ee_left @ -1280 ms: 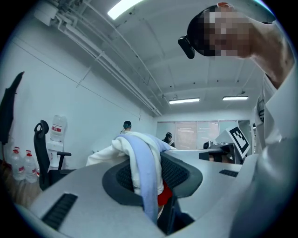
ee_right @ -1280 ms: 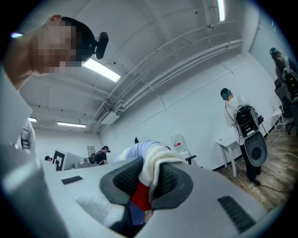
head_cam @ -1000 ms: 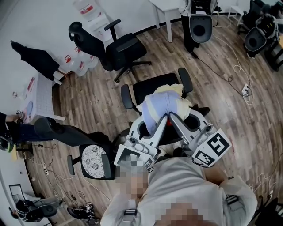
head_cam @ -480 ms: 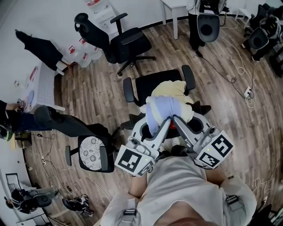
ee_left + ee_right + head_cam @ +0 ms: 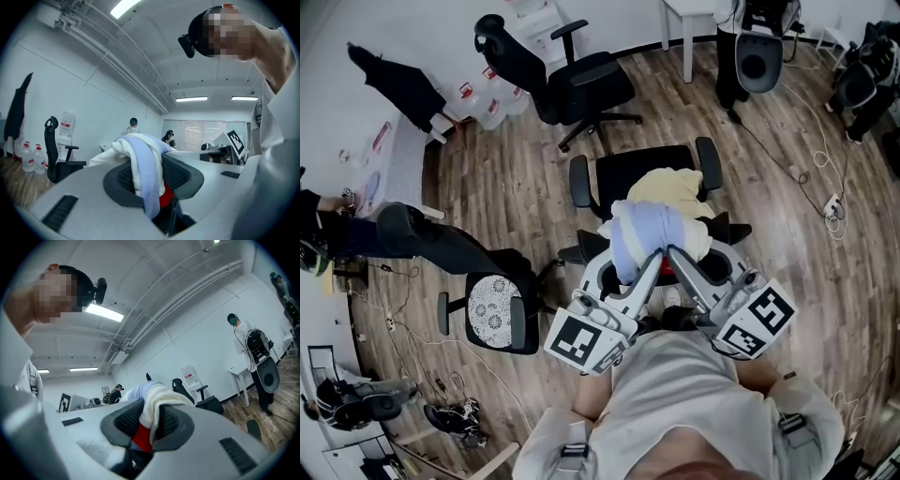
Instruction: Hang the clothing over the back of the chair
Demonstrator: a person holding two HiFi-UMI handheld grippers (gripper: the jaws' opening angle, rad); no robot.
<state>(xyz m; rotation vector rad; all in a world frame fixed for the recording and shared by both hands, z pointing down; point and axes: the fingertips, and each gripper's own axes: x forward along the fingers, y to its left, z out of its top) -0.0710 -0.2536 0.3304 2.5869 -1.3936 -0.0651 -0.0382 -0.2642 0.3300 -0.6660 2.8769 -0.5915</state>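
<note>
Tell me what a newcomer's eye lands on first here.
First comes the bundle of pale blue and cream clothing at the centre of the head view, pinched from both sides by the left gripper and the right gripper. Just beyond it in that view stands a black office chair on the wood floor.

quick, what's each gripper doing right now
Left gripper: shut on the bunched pale blue and cream cloth garment.
Right gripper: shut on the same garment.
</note>
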